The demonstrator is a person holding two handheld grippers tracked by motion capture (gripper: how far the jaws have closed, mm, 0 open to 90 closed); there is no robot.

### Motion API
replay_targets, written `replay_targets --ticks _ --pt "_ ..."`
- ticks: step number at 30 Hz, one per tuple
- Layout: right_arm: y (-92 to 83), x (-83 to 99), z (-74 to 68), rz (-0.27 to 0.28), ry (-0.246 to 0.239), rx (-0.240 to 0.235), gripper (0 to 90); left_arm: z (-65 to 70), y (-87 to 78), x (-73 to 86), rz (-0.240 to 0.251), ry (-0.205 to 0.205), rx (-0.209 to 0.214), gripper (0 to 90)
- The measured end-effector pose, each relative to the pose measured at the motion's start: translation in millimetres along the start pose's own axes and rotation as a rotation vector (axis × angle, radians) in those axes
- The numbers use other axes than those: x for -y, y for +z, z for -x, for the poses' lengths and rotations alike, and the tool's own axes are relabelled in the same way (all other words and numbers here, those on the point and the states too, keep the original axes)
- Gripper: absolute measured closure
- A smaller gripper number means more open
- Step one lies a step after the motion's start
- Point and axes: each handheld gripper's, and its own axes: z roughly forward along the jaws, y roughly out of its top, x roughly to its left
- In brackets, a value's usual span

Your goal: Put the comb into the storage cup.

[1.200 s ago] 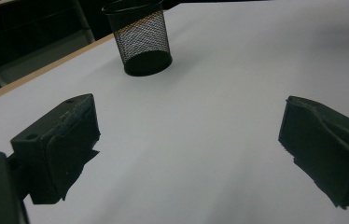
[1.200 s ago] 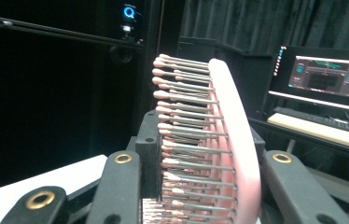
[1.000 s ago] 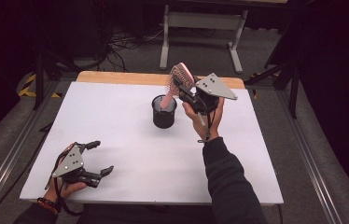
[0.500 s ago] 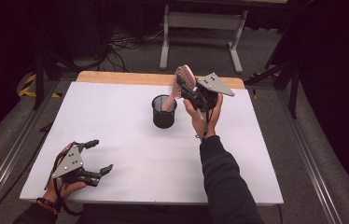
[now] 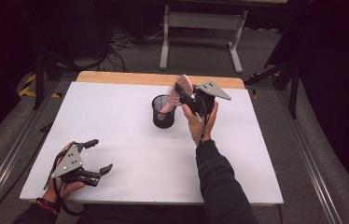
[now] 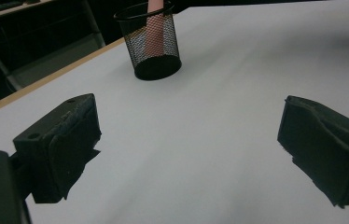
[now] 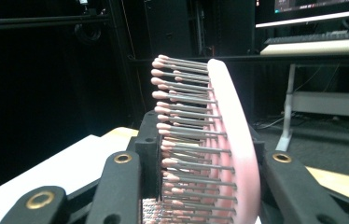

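Observation:
A pink hairbrush stands tilted with its handle down inside a black mesh cup near the table's far middle. My right gripper is shut on the brush's bristled head, just right of the cup. In the right gripper view the pink brush head with its grey bristles sits clamped between the two jaws. My left gripper rests open at the near left corner of the white table, with nothing between its pads. The left gripper view shows the cup far ahead with the pink handle inside.
The white tabletop has a wooden strip along its far edge. A metal stand and cables lie on the floor behind the table. Dark rails run along both sides of the table.
My right gripper has sunk toward the cup with the brush, so the handle now reaches deeper inside it. The left gripper has stayed in place.

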Motion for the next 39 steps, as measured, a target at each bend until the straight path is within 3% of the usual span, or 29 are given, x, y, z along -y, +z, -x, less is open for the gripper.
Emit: replay_targets --ticks 6,11,18,22,25,30,39 --pt "2.3 7.4 3.0 -0.012 0.043 -0.013 63.1 0.3 -0.6 -0.3 0.002 -0.004 -0.002 6.6" --pt "3.4 13.0 2.7 -0.026 0.031 -0.009 63.1 0.7 -0.6 -0.2 0.001 -0.004 -0.002 6.6" --pt "3.0 21.0 7.2 -0.031 0.061 -0.022 62.6 2.1 1.3 -0.4 -0.008 0.003 0.012 6.7" --pt "2.2 21.3 7.6 -0.039 0.048 -0.025 62.0 2.8 1.4 -0.4 -0.004 0.004 0.020 6.7" --pt "1.3 22.7 6.9 -0.048 0.022 0.028 60.3 3.3 1.5 -0.7 -0.005 0.009 0.021 6.7" --pt "-0.4 24.4 4.9 -0.053 -0.014 0.051 57.9 4.0 2.2 -0.9 -0.009 0.013 0.018 6.7" --pt "-3.8 27.0 11.3 -0.062 -0.001 0.046 50.5 3.2 0.5 -1.8 -0.006 0.010 0.006 6.9"
